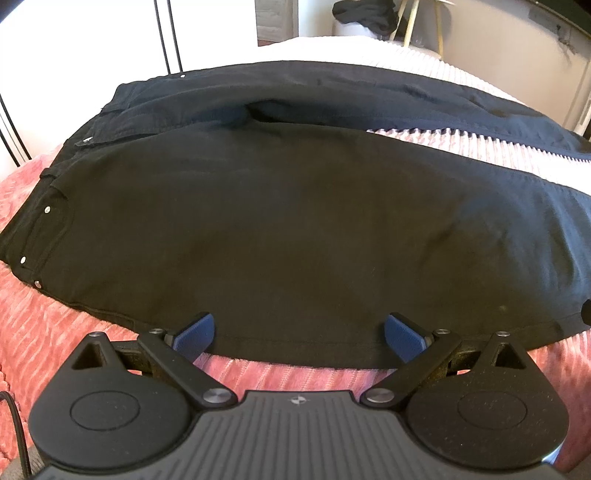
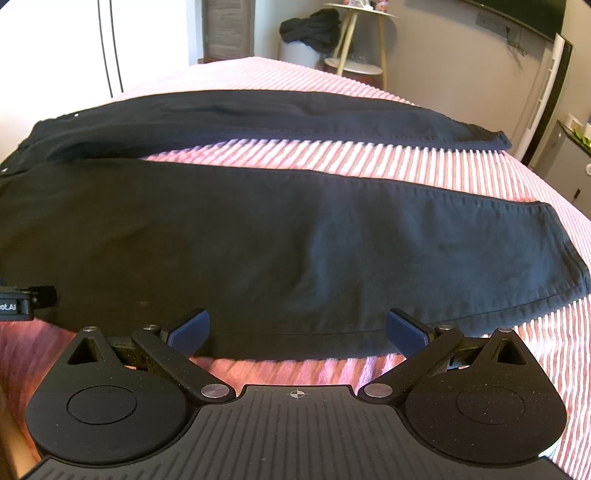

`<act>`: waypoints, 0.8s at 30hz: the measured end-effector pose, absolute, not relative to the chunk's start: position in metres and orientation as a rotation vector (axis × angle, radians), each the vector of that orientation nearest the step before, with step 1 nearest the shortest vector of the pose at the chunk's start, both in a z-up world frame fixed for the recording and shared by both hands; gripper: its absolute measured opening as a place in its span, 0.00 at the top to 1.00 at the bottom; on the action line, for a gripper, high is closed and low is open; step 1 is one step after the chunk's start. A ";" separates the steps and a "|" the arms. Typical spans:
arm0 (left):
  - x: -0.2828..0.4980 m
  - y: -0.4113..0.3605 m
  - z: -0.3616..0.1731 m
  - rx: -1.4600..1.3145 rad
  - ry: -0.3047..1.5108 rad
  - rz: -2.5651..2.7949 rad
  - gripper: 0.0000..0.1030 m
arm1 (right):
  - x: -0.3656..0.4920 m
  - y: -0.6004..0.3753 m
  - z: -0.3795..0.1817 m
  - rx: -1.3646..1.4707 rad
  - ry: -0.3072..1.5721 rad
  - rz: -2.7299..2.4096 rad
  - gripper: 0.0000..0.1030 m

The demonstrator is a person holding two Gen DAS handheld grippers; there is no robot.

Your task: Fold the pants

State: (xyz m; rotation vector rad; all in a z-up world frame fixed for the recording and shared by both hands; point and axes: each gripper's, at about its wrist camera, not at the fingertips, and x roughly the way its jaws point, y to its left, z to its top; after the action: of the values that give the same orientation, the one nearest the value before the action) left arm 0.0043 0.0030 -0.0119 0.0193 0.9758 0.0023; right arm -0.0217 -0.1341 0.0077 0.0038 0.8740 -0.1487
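Observation:
Black pants (image 1: pixel 258 221) lie flat on a pink ribbed bedspread (image 1: pixel 55 332), waistband to the left, both legs running right and spread apart. My left gripper (image 1: pixel 299 332) is open, its blue pads just over the near edge of the thigh, holding nothing. In the right wrist view the pants (image 2: pixel 295 251) show both legs and their hems at the right. My right gripper (image 2: pixel 298 330) is open at the near edge of the near leg, empty. The left gripper's side (image 2: pixel 26 301) shows at the left edge of that view.
The bedspread (image 2: pixel 369 162) shows between the two legs and past the hems. Beyond the bed stand a small side table (image 2: pixel 358 44) and a bin with dark clothing (image 2: pixel 314 29). A wall and a white tower unit (image 2: pixel 543 96) are on the right.

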 end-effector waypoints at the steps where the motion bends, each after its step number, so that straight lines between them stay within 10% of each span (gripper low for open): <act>1: 0.006 0.004 -0.012 0.014 0.980 0.000 0.04 | -0.022 -0.135 0.008 0.005 0.873 -0.148 0.00; 24: 0.009 0.006 -0.014 0.013 0.997 -0.004 0.04 | -0.021 -0.136 0.005 0.021 0.880 -0.148 0.00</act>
State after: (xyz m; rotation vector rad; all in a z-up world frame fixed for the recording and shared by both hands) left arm 0.0091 0.0056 -0.0139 0.0134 0.9970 -0.0044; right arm -0.0209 -0.1364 0.0051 0.0210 0.8801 -0.1483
